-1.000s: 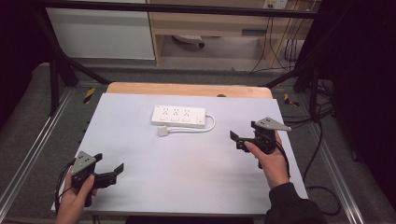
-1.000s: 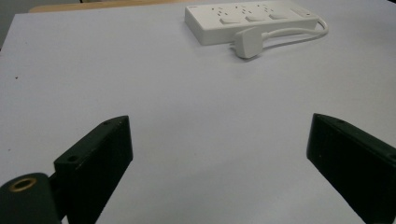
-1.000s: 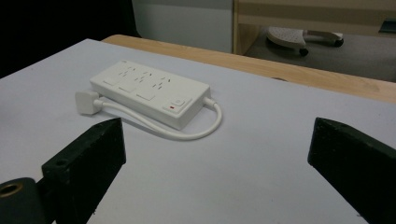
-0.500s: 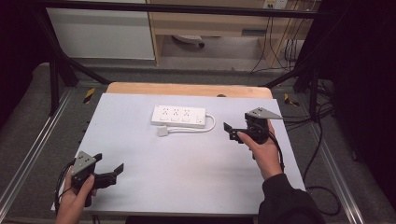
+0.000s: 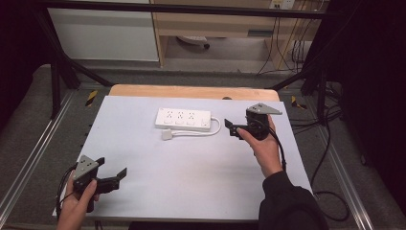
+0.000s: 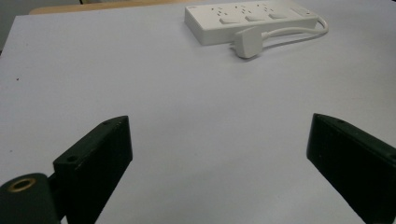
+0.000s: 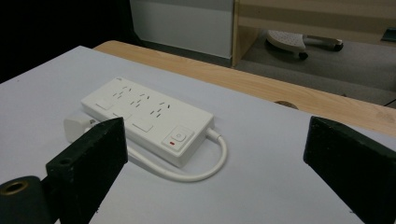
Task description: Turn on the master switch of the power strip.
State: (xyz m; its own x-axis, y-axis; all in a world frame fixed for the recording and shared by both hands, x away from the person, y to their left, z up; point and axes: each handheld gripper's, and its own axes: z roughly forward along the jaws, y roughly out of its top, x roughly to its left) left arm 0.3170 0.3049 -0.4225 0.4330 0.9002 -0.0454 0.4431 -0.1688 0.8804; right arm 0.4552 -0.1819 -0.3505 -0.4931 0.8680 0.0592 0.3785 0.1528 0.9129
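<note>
- Dim room around you: a dark frame rail crosses the far side, a pale cabinet (image 5: 103, 33) and a wooden shelf unit (image 5: 215, 21) stand beyond it, and cables (image 5: 287, 43) hang at the far right.
- Your counter (image 5: 191, 167) carries a plain light sheet, with a strip of wood showing along its far edge.
- On it lies the white power strip (image 5: 183, 118), far of centre, flat, sockets up, its red-marked switch at the right end.
- Its cord (image 5: 210, 132) loops round the near right corner, and the plug (image 5: 167, 134) lies loose on the sheet just beside the strip's near edge, not in any socket.
- Your right gripper (image 5: 230, 127) hovers just right of the strip, jaws spread wide and holding nothing, aimed at the switch end.
- Your left gripper (image 5: 112, 173) sits at the near left corner, well apart from the strip, jaws likewise released and empty.
- Judged from this, the work is barely begun: nothing is grasped, so you have the whole reach, grip and handling of plug or strip left.
</note>
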